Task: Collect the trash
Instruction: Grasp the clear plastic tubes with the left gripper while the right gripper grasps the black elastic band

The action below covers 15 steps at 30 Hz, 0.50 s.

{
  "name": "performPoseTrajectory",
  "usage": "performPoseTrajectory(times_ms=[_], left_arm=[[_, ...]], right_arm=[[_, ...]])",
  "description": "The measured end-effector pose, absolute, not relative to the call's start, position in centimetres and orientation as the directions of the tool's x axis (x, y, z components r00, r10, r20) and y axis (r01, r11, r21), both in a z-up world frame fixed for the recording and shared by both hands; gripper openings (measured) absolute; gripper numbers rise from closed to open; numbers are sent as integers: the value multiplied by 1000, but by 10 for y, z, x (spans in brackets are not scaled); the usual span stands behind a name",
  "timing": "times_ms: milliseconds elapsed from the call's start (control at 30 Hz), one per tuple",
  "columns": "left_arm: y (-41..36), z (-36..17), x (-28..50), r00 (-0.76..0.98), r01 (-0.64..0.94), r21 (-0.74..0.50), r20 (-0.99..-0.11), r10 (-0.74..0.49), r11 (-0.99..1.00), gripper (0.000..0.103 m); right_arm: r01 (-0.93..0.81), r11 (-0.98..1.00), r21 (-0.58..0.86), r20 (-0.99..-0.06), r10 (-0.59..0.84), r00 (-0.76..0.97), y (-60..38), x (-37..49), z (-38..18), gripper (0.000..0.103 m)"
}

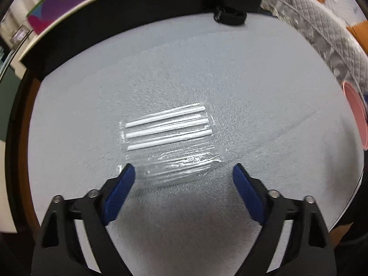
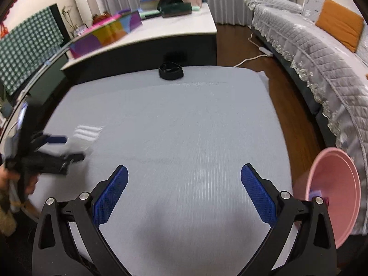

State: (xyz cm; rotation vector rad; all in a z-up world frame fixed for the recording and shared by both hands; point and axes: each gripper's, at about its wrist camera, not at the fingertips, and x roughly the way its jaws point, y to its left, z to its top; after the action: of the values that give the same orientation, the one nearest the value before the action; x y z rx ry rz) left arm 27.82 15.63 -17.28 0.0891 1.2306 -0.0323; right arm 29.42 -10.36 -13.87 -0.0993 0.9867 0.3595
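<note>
A clear plastic wrapper [image 1: 170,138] holding three white straws lies flat on the grey-blue table cover [image 1: 253,80]. My left gripper [image 1: 184,172] hangs open just over the wrapper's near, empty end, its blue pads [image 1: 122,186] standing wide on either side without pressing it. In the right wrist view the wrapper [image 2: 86,133] shows blurred at the left, with the left gripper [image 2: 69,148] beside it, held by a hand. My right gripper [image 2: 184,177] is open above the bare cover, with nothing between its fingers.
A pink basin [image 2: 333,191] sits off the table's right edge, also seen as the basin [image 1: 355,115] in the left wrist view. A black strap [image 2: 171,71] lies at the far edge. Behind stand a white-topped cabinet [image 2: 172,30] and a grey quilted sofa [image 2: 322,57].
</note>
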Motion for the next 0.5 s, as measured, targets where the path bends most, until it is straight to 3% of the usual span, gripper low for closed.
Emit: performPoseTrajectory(times_ms=[33,67,233,500], left_arm=[[153,-178,280,323,100,62,-946,27,993,66],[154,-179,281,327,111,55,-945,16,992,64],[170,-173,288,318,79,-82,-942,-103,993,1],[203,-149,287,386,-70,-171,-913,-131,983,0]], right_arm=[[-333,939,83,-836,247,490,-98,308,-145,97],[-329,940,89,-839,248,484,-93,318,-149,97],[-347,930,118,-830,284,480,-61,368,-171,97],[-338,922,190,-806,342,482,-21,431,-187,97]])
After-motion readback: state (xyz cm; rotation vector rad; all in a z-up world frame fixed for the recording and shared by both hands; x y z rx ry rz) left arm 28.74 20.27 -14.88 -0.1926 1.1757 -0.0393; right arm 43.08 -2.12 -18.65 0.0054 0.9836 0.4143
